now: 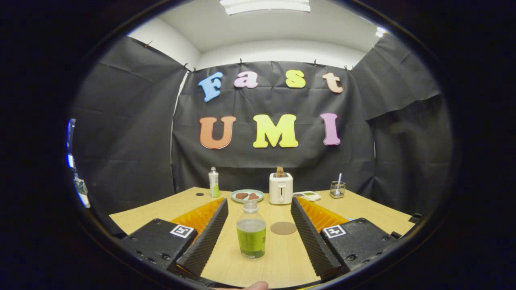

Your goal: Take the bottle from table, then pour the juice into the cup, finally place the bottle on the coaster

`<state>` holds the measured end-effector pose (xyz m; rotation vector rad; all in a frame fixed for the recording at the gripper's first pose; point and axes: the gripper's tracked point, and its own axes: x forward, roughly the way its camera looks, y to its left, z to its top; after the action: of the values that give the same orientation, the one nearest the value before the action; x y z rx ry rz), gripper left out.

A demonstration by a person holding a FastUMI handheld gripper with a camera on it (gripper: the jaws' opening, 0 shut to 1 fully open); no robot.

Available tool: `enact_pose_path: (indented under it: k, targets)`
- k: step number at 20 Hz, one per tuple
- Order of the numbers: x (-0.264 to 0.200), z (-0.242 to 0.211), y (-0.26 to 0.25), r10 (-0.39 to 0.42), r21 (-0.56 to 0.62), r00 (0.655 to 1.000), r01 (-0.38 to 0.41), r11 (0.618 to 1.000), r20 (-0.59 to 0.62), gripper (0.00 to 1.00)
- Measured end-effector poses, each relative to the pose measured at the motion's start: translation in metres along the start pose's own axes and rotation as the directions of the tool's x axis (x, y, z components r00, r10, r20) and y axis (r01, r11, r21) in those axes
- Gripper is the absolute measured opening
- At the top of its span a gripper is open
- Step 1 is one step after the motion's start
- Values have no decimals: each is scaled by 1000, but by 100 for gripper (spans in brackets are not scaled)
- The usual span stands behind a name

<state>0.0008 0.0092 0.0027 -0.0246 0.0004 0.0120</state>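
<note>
A clear bottle (250, 233) with a green label stands upright on the wooden table (363, 207). It holds pale liquid and sits between my two fingers, nearer the left one, with a gap on each side. My gripper (259, 202) is open, its fingers spread wide at table height. A round brown coaster (283, 228) lies flat just right of the bottle, also between the fingers. A clear glass cup (337, 189) with a straw-like stick in it stands far beyond the right finger, near the back wall.
Along the back of the table stand a second white-and-green bottle (213, 182), a plate (247, 195) with brown food, a white toaster (281, 188) and a small flat tray (308, 195). A person's fingertip (254, 285) shows beneath the fingers.
</note>
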Motion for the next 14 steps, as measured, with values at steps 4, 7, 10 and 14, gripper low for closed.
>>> enact_pose_path:
  k: [4, 7, 10, 14]
  targets:
    - [0, -2, -1, 3, -1, 1000, -3, 1000, 0, 100]
    - [2, -4, -3, 3, 1, 1000, -3, 1000, -1, 100]
    - [6, -18, 2, 18, 9, 1000, -18, 1000, -14, 100]
    - [9, -52, -4, -24, 2, 998, 24, 1000, -66, 100]
